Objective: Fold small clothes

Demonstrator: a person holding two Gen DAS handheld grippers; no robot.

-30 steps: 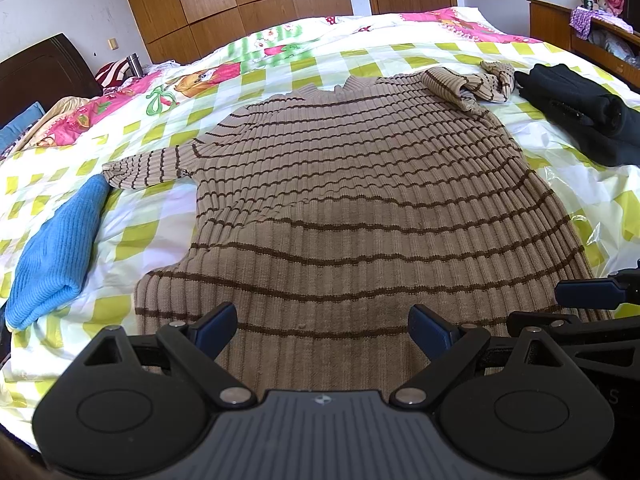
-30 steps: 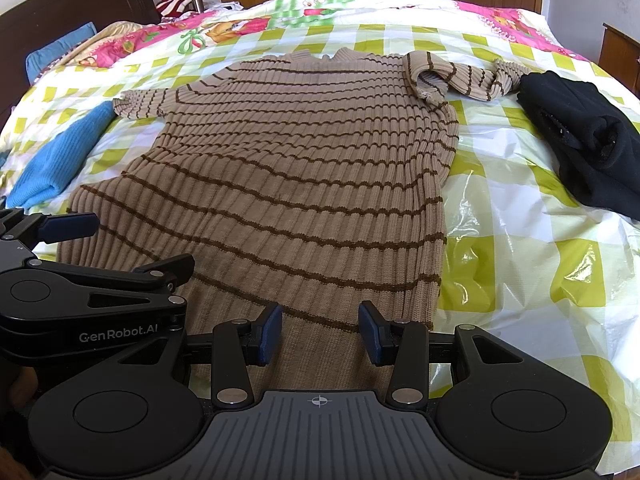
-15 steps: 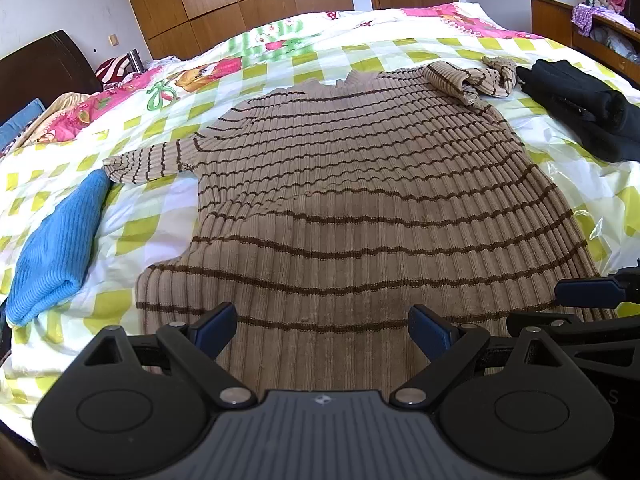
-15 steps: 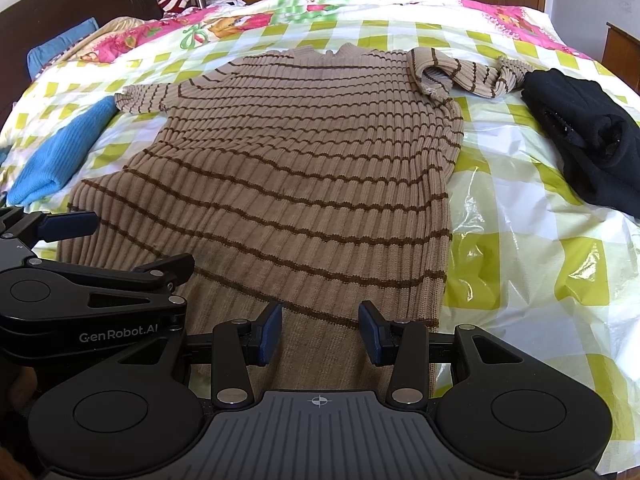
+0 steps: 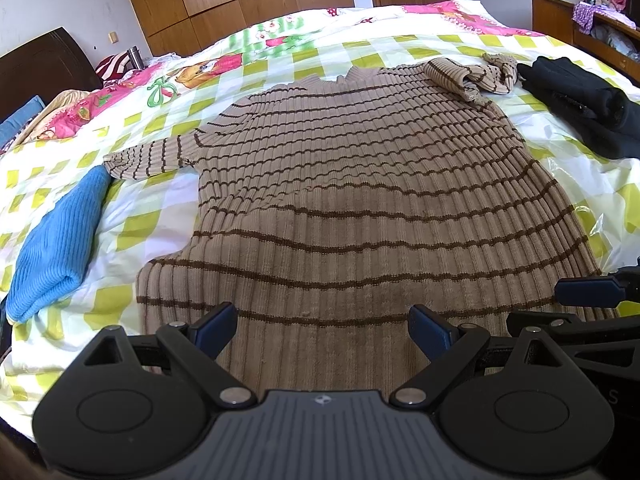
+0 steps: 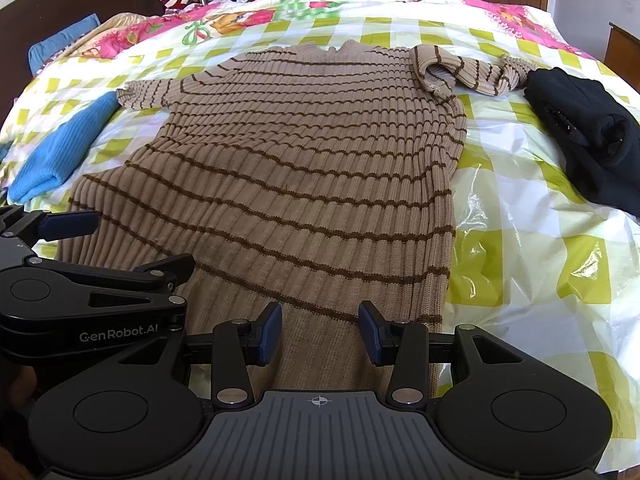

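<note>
The striped sweater [image 5: 360,200] lies spread flat on the bed [image 6: 540,248], face up, its hem just ahead of both tools and its collar at the far end. The left hand-held gripper [image 5: 322,324] hovers over the hem with its jaws wide and nothing between them; the right hand-held gripper [image 6: 320,330] sits just beside it over the hem's right part, also released and empty. Far ahead and to the left, 1 sleeve [image 5: 148,158] lies out straight; far ahead and to the right, the other sleeve [image 6: 464,68] is bunched and twisted. No fold shows in the body yet, so this garment appears barely started. A folded blue knit [image 5: 56,240] rests to the left, seemingly finished, and a dark garment [image 6: 592,136] sits in a heap to the right, apparently still waiting.
</note>
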